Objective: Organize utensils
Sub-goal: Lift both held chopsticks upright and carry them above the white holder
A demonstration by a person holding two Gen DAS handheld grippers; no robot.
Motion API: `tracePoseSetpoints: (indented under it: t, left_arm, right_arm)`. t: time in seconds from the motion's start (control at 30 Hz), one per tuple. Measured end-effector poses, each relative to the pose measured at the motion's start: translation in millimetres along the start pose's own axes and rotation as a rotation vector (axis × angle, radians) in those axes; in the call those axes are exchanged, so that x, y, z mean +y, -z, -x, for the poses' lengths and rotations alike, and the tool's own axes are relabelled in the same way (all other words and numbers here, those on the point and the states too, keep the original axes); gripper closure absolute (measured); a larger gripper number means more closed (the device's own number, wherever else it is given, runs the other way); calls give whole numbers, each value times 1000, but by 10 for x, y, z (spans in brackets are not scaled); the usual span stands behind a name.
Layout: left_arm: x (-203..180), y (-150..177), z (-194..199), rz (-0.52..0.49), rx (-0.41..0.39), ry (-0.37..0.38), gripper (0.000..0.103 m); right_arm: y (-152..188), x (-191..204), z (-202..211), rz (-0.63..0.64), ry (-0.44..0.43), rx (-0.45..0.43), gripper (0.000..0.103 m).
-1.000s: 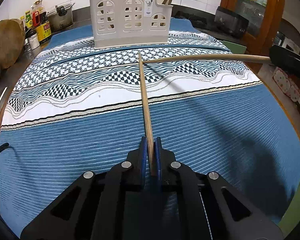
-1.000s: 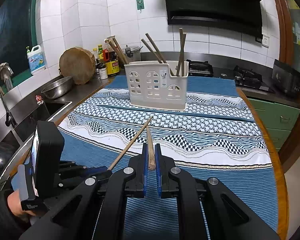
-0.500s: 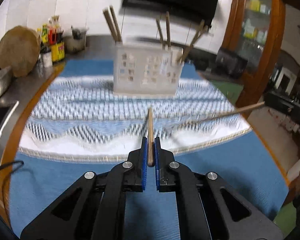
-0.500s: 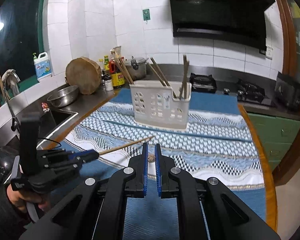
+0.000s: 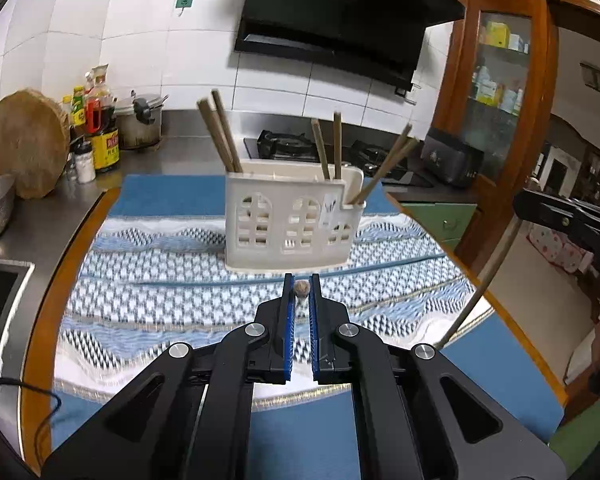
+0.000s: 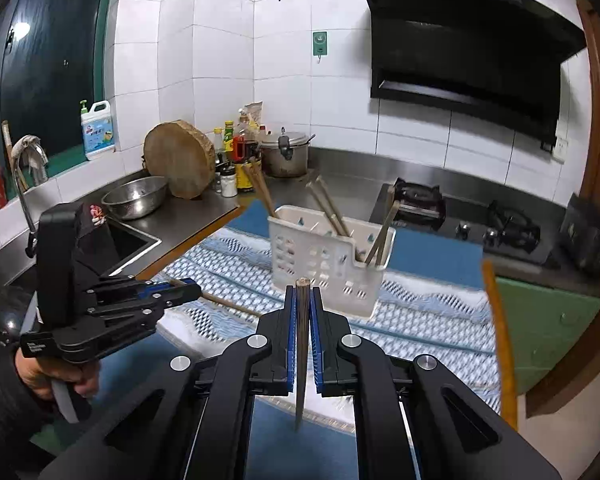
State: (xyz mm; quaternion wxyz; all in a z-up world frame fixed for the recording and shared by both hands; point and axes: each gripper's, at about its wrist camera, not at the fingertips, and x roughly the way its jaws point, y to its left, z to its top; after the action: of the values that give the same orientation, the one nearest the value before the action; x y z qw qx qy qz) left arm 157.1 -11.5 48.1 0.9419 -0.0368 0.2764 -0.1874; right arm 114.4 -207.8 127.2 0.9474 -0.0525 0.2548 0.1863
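Observation:
A white plastic utensil holder stands on the patterned cloth, with several wooden chopsticks upright in its compartments; it also shows in the right wrist view. My left gripper is shut on a chopstick, seen end-on between the blue pads, just in front of the holder. My right gripper is shut on another chopstick, held near vertical, tip pointing down. That chopstick shows at the right of the left wrist view. The left gripper and its chopstick show at left of the right wrist view.
The table carries a blue and white cloth. A steel counter at the left holds a metal bowl, a round wooden block, sauce bottles and a pot. A sink lies left; a gas stove lies behind.
Both grippers lifted their chopsticks off the cloth and tilted upward. The left chopstick now points away end-on toward the holder; the right one has swung near vertical.

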Motion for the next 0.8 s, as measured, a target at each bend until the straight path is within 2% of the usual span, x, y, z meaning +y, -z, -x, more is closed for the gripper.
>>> tracePoseSetpoints:
  t: [0.43,0.6,0.8]
  left_arm:
    - [-15,-803,-58,-87,-45,-5,98]
    - [-24,-1205,117,-100,-131,-16,98]
    - [-53,-1662,295,-112,-237,-28,98]
  right_arm:
    - [-1090,-277,-140,36,66,-123,96]
    - [-1395,-343,-303,44,99,-156,96]
    - [-1574,-421,-527,35,115,-169,96]
